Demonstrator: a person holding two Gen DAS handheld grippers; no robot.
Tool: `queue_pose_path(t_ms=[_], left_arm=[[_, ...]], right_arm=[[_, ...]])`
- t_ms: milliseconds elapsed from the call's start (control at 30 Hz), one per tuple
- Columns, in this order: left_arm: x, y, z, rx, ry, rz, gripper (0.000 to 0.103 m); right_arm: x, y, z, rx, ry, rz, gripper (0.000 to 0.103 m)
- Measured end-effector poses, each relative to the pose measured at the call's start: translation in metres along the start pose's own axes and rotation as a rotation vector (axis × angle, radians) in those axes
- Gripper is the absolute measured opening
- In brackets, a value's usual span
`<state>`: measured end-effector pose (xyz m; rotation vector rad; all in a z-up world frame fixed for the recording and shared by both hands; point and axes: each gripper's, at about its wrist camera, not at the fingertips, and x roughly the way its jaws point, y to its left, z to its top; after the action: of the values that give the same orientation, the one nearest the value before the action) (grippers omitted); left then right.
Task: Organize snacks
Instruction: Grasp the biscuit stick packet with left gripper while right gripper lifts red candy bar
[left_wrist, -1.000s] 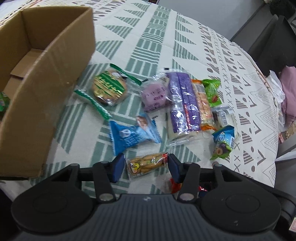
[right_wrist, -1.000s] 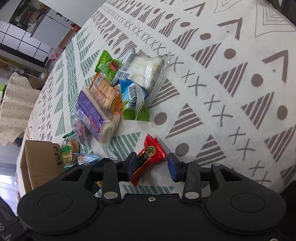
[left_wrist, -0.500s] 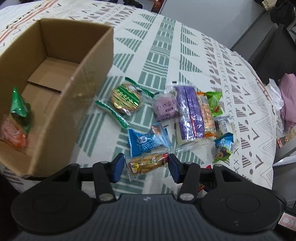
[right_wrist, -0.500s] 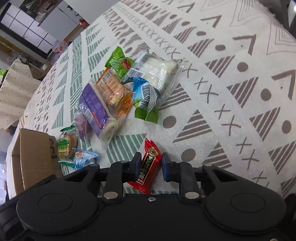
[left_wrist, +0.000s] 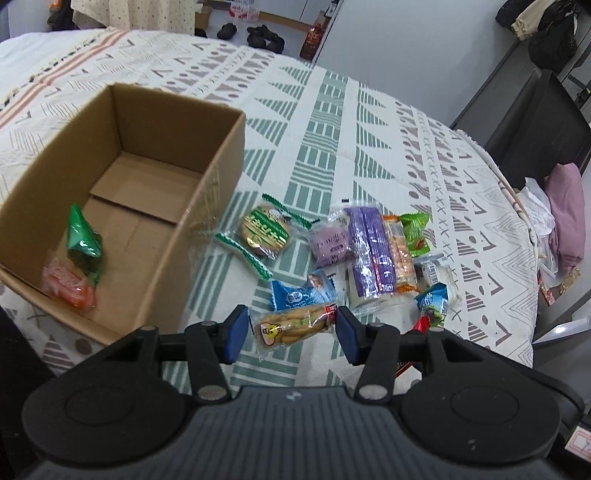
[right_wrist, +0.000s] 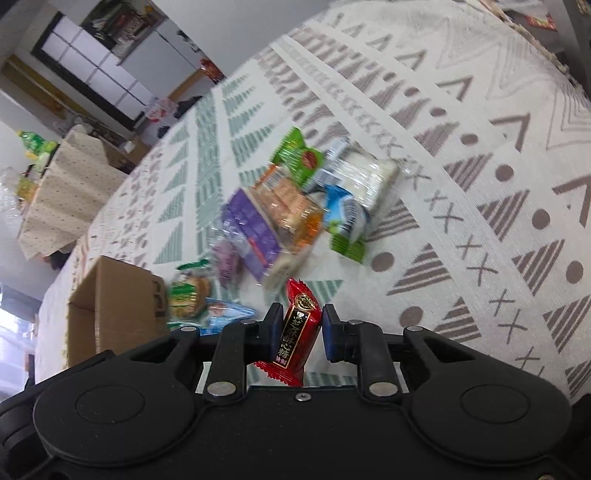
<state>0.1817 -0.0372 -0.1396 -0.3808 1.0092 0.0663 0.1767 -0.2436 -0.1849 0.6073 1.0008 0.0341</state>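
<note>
Round table under a patterned cloth (left_wrist: 332, 122), cream with green and grey triangles; cluttered room behind, shoes on the floor, dark chair to one side.

Cardboard box (left_wrist: 225, 177) sits open on the cloth, already holding a green packet (left_wrist: 83, 243) and an orange packet (left_wrist: 64, 286) at its near end. The rest of the snacks lie in a loose heap just beside it: round green-wrapped cake (left_wrist: 264, 232), purple pack (left_wrist: 369, 251), blue packet (left_wrist: 295, 295), more beyond.

Left gripper (left_wrist: 291, 328) is clamped on a clear biscuit-stick packet (left_wrist: 295, 325), gripped by its two ends, packet spanning the gap. It looks clear of the cloth, though the view doesn't settle that.

Right gripper (right_wrist: 301, 325) has just been closing and now pinches a red candy (right_wrist: 299, 325) across its middle, wrapper standing roughly on end, background blurred.

Risks:
- Stick packet is held end to end on crinkly film. The seals can fold or slide, and the packet may sag and drop short of the box.
- Candy wrapper is slick and the pinch is narrow, so a fast swing could twist it out.
- The box wall nearest the heap is tall, and a low approach would clip the rim or shove the box.
- Both grippers heading for one opening could collide above it.
</note>
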Motion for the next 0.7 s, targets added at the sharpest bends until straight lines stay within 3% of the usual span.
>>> queue_pose_path(t_ms=[700], left_arm=[[-0.06,0.023,0.006,-0.047,-0.132,0.055,0.05]], right_arm=[[-0.043,0.033,-0.004,-0.102,-0.118,0.185,0.022]])
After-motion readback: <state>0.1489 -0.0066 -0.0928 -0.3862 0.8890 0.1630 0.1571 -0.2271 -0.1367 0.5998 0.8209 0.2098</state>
